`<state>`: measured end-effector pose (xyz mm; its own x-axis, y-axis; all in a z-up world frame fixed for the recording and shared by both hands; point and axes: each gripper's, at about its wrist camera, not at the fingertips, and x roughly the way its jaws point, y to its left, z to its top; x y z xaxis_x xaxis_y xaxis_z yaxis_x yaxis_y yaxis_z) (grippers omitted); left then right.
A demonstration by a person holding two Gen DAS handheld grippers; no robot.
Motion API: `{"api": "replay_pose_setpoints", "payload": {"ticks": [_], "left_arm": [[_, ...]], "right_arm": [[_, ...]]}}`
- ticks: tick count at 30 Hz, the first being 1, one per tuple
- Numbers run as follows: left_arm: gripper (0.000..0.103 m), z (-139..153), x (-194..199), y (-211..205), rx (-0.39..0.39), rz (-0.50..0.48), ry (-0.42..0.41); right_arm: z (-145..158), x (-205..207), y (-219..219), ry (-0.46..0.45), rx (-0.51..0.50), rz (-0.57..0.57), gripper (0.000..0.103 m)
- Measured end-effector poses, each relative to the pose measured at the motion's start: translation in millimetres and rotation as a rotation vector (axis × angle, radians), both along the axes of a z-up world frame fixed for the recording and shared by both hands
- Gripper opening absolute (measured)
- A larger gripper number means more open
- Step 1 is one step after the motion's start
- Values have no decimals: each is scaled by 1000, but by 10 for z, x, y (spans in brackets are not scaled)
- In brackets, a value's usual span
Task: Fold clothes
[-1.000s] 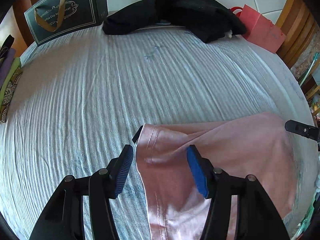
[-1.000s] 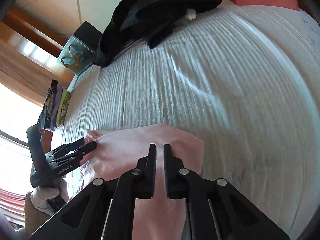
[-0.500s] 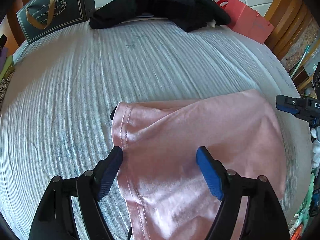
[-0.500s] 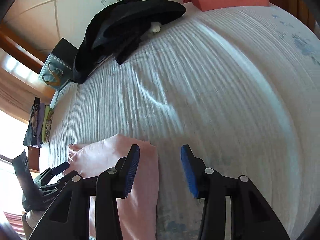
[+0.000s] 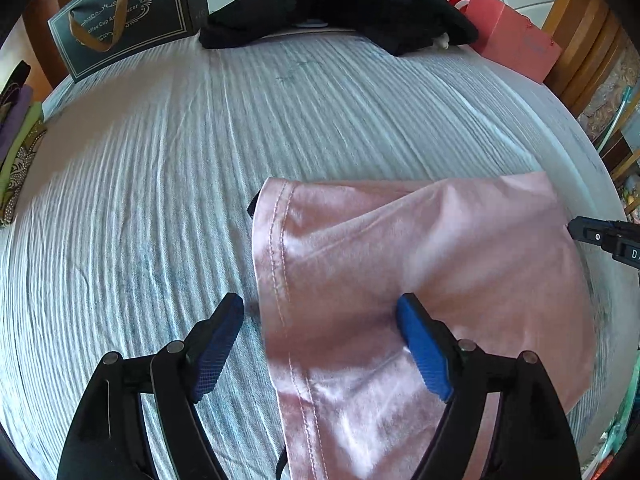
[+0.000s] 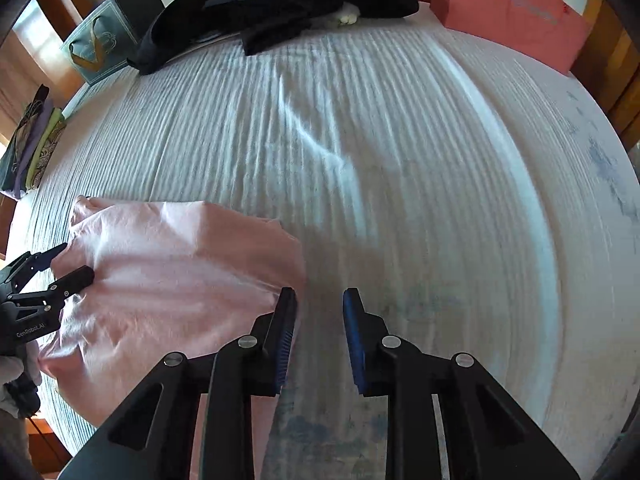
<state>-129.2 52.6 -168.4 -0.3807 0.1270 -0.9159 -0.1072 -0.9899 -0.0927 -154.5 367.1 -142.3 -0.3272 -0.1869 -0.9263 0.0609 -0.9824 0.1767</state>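
A pink satin garment lies folded on the striped white bedsheet, its stitched hem toward the left. My left gripper is open, its jaws wide over the garment's hemmed edge, holding nothing. In the right wrist view the same garment lies at lower left. My right gripper is open and empty just off the garment's right edge, over bare sheet. The left gripper also shows in the right wrist view at the garment's far side. The right gripper's tip shows in the left wrist view.
A heap of black clothes lies at the bed's far end. A dark gift bag stands at far left, a red paper bag at far right. Folded clothes are stacked at the left edge. Wooden furniture borders the right side.
My right gripper opened, let go of the garment and moved off its right edge. My left gripper opened wider and drew back a little; the garment now lies flat.
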Motion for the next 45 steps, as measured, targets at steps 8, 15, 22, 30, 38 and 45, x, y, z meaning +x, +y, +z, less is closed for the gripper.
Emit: {"api": "replay_pose_setpoints", "payload": {"ticks": [8,15,22,30,38,45], "left_arm": [[83,141,564,4,56,-32,-22],[34,-3,875,63,-3,-36,-70],[29,130,1023,7,66,-23,-48],[72,49,1156,165,45,-65,-97],[27,128,1192,115,26,-56,-104],[63,518,978,13,135,22,-16]], "right_arm": [[-48,623,4,-38,-209,-24,44],[-186,1033,-230,-86,-123,24,9],[-116,1118,-211,-70,-101,5,17],[-51,1240,-265,-34,-182,17,58],[-150,1296,-293,-90,-1,92,6],[67,1238,0,-22,-116,27,30]]}}
